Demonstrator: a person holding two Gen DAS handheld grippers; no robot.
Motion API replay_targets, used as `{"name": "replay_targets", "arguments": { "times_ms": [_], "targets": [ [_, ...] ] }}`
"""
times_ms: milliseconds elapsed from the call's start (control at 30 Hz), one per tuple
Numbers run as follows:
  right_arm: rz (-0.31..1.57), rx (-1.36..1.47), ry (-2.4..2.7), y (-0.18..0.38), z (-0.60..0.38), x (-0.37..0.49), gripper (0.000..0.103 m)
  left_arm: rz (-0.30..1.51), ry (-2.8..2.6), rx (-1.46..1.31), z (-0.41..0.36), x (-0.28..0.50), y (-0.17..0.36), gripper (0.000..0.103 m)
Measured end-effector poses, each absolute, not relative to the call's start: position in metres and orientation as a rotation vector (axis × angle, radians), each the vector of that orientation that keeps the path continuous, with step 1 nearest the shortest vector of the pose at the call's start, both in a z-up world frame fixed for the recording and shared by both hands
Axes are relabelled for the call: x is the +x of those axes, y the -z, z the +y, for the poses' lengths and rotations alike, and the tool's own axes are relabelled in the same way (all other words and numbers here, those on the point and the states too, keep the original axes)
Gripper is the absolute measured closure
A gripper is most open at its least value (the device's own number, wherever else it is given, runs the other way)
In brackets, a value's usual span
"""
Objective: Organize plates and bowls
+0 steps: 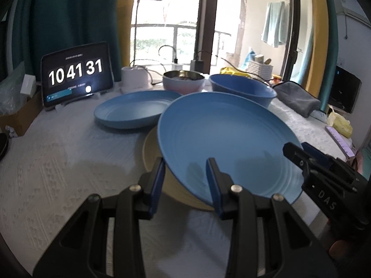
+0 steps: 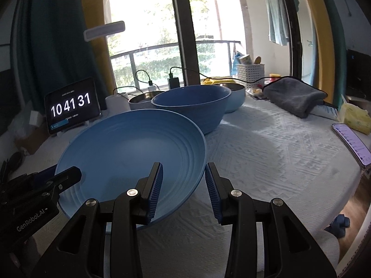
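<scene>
We have both grippers at the near rim of the big blue plate (image 1: pixel 222 143), one on each side. The left gripper (image 1: pixel 185 180) stands with its jaws apart and the plate's rim passing between them; we cannot tell whether the pads touch it. The right gripper (image 2: pixel 183 185) is likewise spread, its left finger over the inside of the plate, its right finger outside the rim, a gap showing on both sides, so we judge it is not clamped.

The plate is tilted, its far edge higher than the near one, and it lies directly ahead of both grippers, over a beige plate (image 1: pixel 153 153) just beneath. Neither hand is clearly nearer; each straddles the rim.

Ahead and to the left of the left gripper sits a second blue plate (image 1: pixel 132 108), flat on the table; ahead and beyond stands the blue bowl (image 2: pixel 192 106). We judge the next move turns on closing squarely across the rim.
</scene>
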State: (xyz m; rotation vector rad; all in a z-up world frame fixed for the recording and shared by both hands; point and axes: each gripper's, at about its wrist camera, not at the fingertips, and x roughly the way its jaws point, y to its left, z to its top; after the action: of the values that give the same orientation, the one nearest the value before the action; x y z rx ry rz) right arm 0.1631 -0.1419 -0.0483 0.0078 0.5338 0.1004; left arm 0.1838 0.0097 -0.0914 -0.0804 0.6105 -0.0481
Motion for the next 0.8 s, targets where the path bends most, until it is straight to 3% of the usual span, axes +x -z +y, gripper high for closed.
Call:
{"name": "replay_targets", "arguments": {
  "times_ms": [800],
  "targets": [
    [0.584, -0.035, -0.123, 0.062, -0.120, 0.180, 0.062, 0.691, -0.008, -0.099, 0.022, 0.197, 0.104, 0.061]
  ]
}}
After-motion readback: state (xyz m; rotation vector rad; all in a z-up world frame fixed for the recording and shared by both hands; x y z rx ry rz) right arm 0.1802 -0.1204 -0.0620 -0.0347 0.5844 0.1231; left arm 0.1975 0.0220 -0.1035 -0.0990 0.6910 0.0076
